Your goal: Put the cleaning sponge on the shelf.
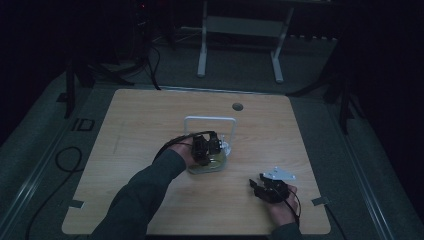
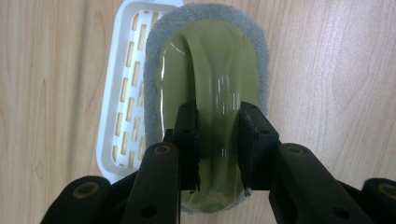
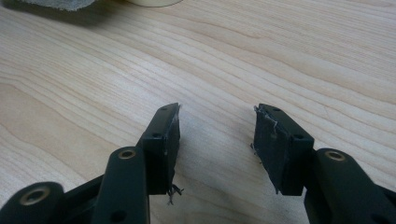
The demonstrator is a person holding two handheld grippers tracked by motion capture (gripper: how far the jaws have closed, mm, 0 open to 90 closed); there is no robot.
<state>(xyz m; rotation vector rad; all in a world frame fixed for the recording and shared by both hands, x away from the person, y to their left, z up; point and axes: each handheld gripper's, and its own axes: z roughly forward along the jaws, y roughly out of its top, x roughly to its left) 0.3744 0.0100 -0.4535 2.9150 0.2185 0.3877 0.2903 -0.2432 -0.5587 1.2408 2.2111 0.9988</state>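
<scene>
While the left claw (image 2: 218, 140) grips the green handle of the scrubber (image 2: 210, 88) over the white tray (image 2: 122, 93) mid-surface, the right claw (image 3: 217, 140) waits open and empty, so the job looks only begun.

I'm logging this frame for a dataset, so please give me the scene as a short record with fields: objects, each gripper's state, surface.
surface: light wooden table
object 1: scrubber with a green plastic handle and a grey pad
object 2: white slotted tray, partly under the scrubber
left gripper: shut on the scrubber's raised green handle, over the tray
right gripper: open, nothing between its jaws, over bare wood near the table's front right
other: white wire frame standing behind the tray
</scene>
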